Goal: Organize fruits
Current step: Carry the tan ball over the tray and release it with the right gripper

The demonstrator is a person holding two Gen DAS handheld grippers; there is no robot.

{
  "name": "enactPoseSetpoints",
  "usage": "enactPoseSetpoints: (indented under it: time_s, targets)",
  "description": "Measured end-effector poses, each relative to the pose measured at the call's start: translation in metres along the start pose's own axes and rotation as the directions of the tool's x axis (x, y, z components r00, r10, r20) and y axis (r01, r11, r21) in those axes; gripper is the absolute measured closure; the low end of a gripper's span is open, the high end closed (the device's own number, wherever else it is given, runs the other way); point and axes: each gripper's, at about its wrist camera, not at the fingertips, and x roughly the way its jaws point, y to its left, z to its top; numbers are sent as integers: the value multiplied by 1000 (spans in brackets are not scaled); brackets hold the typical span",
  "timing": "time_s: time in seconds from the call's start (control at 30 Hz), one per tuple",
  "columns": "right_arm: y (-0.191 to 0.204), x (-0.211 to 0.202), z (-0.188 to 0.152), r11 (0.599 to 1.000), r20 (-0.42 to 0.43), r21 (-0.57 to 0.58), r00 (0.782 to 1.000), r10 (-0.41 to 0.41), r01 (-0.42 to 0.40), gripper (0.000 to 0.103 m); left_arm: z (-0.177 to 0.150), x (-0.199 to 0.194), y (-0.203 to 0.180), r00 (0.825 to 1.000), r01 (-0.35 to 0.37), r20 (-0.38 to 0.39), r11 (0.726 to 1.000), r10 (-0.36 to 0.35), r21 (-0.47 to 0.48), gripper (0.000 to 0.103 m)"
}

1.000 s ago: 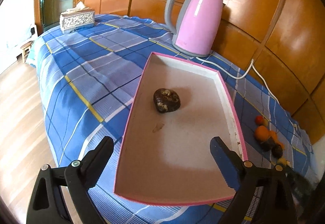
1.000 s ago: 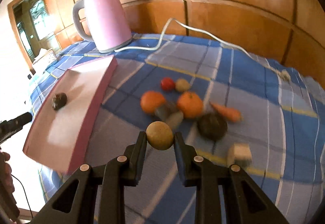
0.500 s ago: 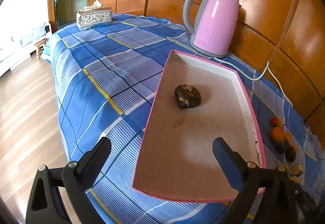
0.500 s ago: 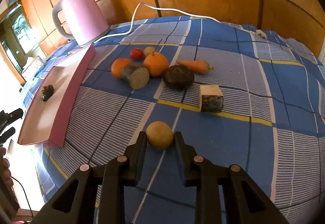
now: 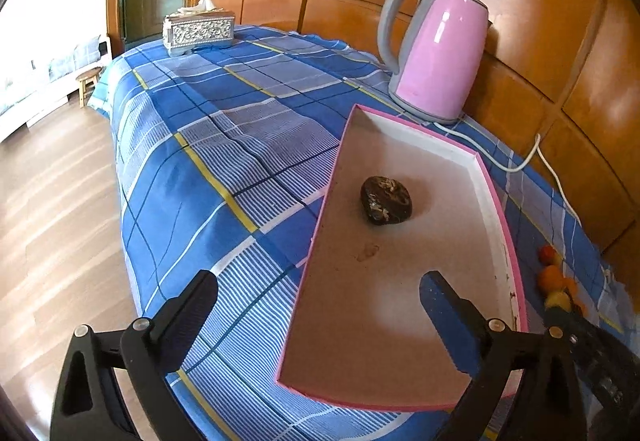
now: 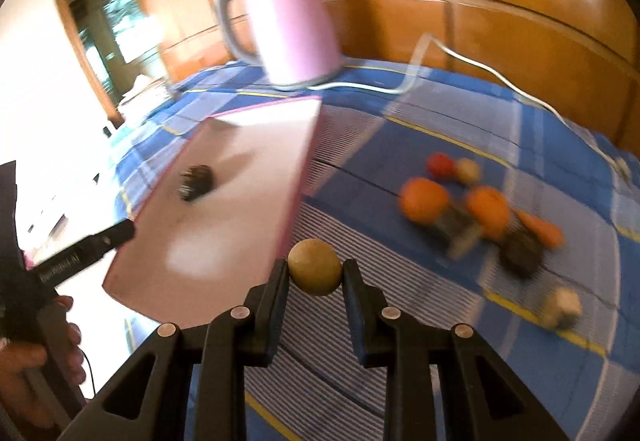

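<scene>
My right gripper [image 6: 315, 275] is shut on a round yellow-brown fruit [image 6: 315, 267] and holds it above the cloth, just right of the pink tray [image 6: 280, 145]. The tray [image 5: 496, 209] holds one dark brown fruit [image 5: 386, 199], which also shows in the right wrist view [image 6: 197, 181]. My left gripper [image 5: 320, 309] is open and empty, hovering over the tray's near left edge. Loose produce lies on the cloth at the right: two oranges [image 6: 424, 199], a red fruit [image 6: 439, 163], a carrot [image 6: 542, 229], a dark fruit [image 6: 522, 255].
A pink electric kettle [image 5: 434, 51] stands behind the tray, its white cord [image 5: 520, 165] trailing right. A silver tissue box [image 5: 199, 29] sits at the far end of the blue checked cloth [image 5: 200, 161]. Wooden wall panels run behind. The bed edge drops to a wood floor on the left.
My right gripper has swung left toward the tray with the fruit in it; its view is blurred by motion. My left gripper has shifted slightly and stays open.
</scene>
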Motion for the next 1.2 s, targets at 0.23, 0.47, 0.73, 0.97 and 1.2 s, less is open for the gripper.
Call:
enactPoseSetpoints:
  time_s: [0.23, 0.47, 0.73, 0.97, 1.2]
  targets:
    - [28, 33, 29, 1000, -21, -26, 1000, 7, -8, 76, 3, 2, 9, 1000, -1, -11, 999, 0, -53, 0]
    - [42, 50, 39, 1000, -32, -11, 999, 18, -18, 67, 4, 6, 15, 1000, -13, -25, 997, 11, -78, 0]
    - [25, 22, 16, 999, -8, 8, 999, -35, 35, 67, 4, 3, 12, 1000, 2, -23, 998, -3, -69, 0]
    - [-15, -5, -11, 984, 8, 96, 988, -152, 151, 66, 4, -1, 4, 999, 27, -21, 999, -28, -39, 0]
    - [-66, -35, -39, 918, 23, 214, 938, -346, 333, 66, 1, -5, -10, 998, 61, -13, 998, -60, 30, 0]
